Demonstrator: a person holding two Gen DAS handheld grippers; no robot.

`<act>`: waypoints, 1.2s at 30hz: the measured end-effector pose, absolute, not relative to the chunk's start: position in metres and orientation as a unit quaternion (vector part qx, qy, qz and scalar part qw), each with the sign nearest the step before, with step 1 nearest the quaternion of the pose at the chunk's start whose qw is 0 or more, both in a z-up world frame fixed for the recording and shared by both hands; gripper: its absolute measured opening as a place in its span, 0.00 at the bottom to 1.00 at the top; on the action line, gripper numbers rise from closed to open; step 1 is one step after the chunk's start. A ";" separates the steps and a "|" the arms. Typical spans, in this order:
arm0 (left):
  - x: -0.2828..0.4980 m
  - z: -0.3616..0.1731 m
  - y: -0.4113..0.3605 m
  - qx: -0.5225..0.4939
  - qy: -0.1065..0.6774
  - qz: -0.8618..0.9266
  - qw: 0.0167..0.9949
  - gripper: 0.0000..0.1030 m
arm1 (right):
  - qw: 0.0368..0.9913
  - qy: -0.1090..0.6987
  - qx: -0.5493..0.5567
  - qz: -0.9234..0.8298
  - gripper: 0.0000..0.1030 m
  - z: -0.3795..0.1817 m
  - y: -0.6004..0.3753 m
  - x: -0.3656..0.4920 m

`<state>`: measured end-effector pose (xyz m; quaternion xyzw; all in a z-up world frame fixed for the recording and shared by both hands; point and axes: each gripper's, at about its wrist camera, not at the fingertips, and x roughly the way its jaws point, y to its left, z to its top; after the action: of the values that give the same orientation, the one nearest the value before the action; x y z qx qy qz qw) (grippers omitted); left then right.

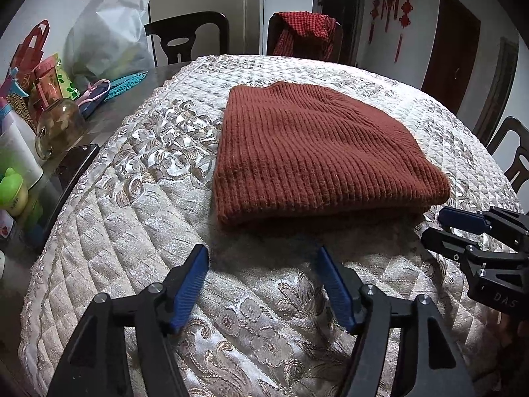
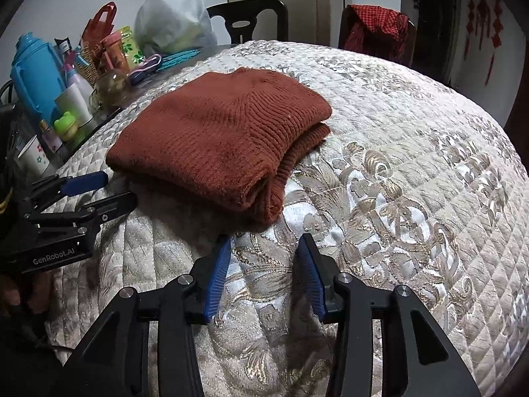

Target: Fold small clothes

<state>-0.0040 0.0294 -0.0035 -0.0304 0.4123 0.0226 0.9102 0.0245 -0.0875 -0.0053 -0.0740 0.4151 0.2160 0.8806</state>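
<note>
Two tongs, left (image 2: 115, 187) marked "GenRobot.AI", gape beside folded sweater (image 2: 221, 139).

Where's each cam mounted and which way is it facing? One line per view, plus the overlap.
Left wrist: sits on the left tongs, low over the quilted cover, looking forward at the folded brown sweater; own open fingers show, right tongs at right edge.
Right wrist: sits on the right tongs, facing the sweater from its right; own open fingers show, left tongs and part of a hand at left.
Shared: sweater, cover, chairs, clutter at left, each other's tongs.
</note>
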 end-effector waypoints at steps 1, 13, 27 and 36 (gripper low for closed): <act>-0.004 -0.004 0.029 -0.029 0.413 0.023 0.910 0.71 | 0.881 0.415 -0.075 0.216 0.43 -0.005 -0.087 0.024; -0.004 -0.005 0.029 -0.029 0.417 0.030 0.908 0.77 | 0.880 0.415 -0.078 0.216 0.45 -0.006 -0.086 0.023; -0.003 -0.005 0.029 -0.028 0.418 0.032 0.908 0.79 | 0.880 0.415 -0.077 0.217 0.46 -0.006 -0.086 0.023; -0.003 -0.005 0.029 -0.028 0.418 0.032 0.908 0.79 | 0.880 0.415 -0.076 0.217 0.46 -0.006 -0.086 0.023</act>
<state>-0.0028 0.0290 -0.0049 -0.0283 0.4177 0.0320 0.9076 0.0233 -0.0855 -0.0057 -0.0765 0.4149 0.2173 0.8802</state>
